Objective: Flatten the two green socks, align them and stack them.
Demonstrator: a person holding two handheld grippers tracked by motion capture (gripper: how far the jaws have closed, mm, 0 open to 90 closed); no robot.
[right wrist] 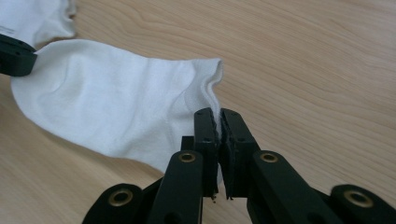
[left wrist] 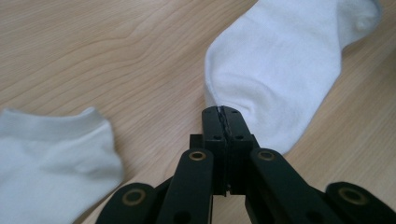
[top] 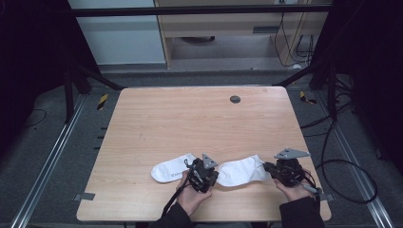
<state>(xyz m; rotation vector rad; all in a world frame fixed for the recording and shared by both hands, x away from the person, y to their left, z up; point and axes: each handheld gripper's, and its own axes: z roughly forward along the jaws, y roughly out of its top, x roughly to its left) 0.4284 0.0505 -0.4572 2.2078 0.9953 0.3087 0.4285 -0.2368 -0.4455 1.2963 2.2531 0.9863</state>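
Observation:
Two white ankle socks lie near the front edge of the wooden table (top: 190,123). The left sock (top: 170,169) (left wrist: 46,158) rests free on the wood. The right sock (top: 240,172) (left wrist: 280,70) (right wrist: 112,102) stretches between my two grippers. My left gripper (top: 216,175) (left wrist: 223,111) is shut on the edge of that sock at its left end. My right gripper (top: 266,167) (right wrist: 218,116) is shut on its cuff at the right end, with white fabric pinched between the jaws. In the right gripper view the left gripper's black tip (right wrist: 14,56) shows at the sock's far end, with the other sock (right wrist: 37,14) beyond it.
A small dark round cap (top: 235,99) sits in the tabletop near the far edge. Metal rails and black frame legs flank the table, and cables (top: 342,166) loop on the floor at the right. Bare wood stretches behind the socks.

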